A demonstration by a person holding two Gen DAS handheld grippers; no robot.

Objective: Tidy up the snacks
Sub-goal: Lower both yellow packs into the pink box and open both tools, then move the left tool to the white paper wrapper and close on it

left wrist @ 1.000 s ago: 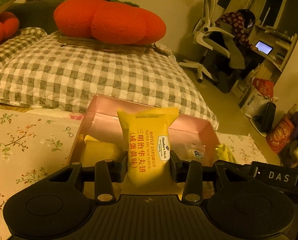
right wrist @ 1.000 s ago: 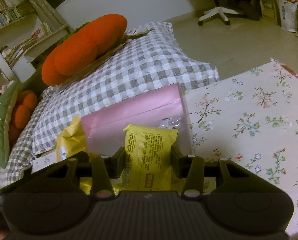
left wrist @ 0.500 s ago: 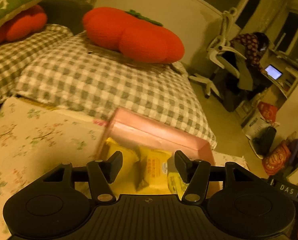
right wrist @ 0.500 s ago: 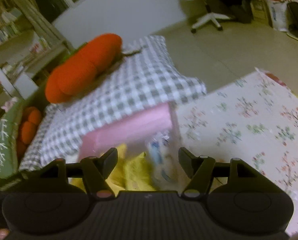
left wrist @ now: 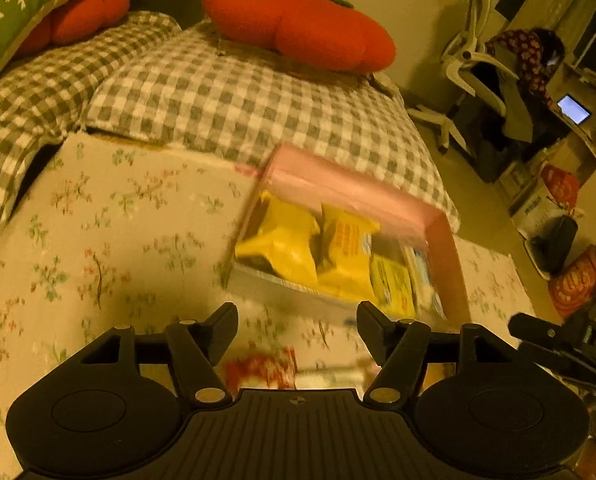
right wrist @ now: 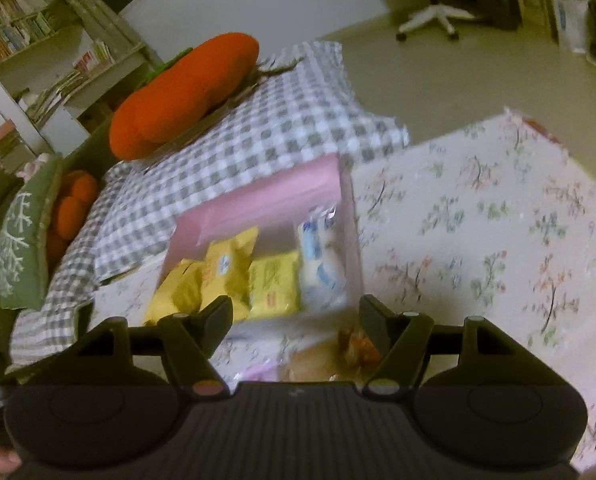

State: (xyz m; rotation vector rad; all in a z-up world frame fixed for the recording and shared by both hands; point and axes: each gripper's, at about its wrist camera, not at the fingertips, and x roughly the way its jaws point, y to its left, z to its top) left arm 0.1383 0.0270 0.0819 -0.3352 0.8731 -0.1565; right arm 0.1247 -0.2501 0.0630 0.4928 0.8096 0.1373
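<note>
A pink box (left wrist: 377,196) stands on the floral cloth (left wrist: 118,240) and holds several yellow snack packets (left wrist: 282,246). My left gripper (left wrist: 298,332) hovers back from the box's near wall. Its jaws are opening and nothing is between them. A blurred red-and-white wrapper (left wrist: 258,368) lies on the cloth under it. In the right wrist view the pink box (right wrist: 274,196) shows yellow packets (right wrist: 274,284) beside blue-and-white packets (right wrist: 317,248). My right gripper (right wrist: 296,320) hangs before the box with its jaws opening and empty. An orange-brown snack (right wrist: 349,348) lies below it.
A grey checked quilt (left wrist: 238,108) with an orange tomato cushion (left wrist: 298,28) lies behind the box. A green cushion (right wrist: 18,248) is at the left. Farther right are a white office chair (left wrist: 469,64), a person at a desk (left wrist: 529,60) and bags on the floor (left wrist: 557,196).
Both grippers let go of the yellow packets they held, and these now lie in the pink box. Both have opened wider and drawn back and up from the box.
</note>
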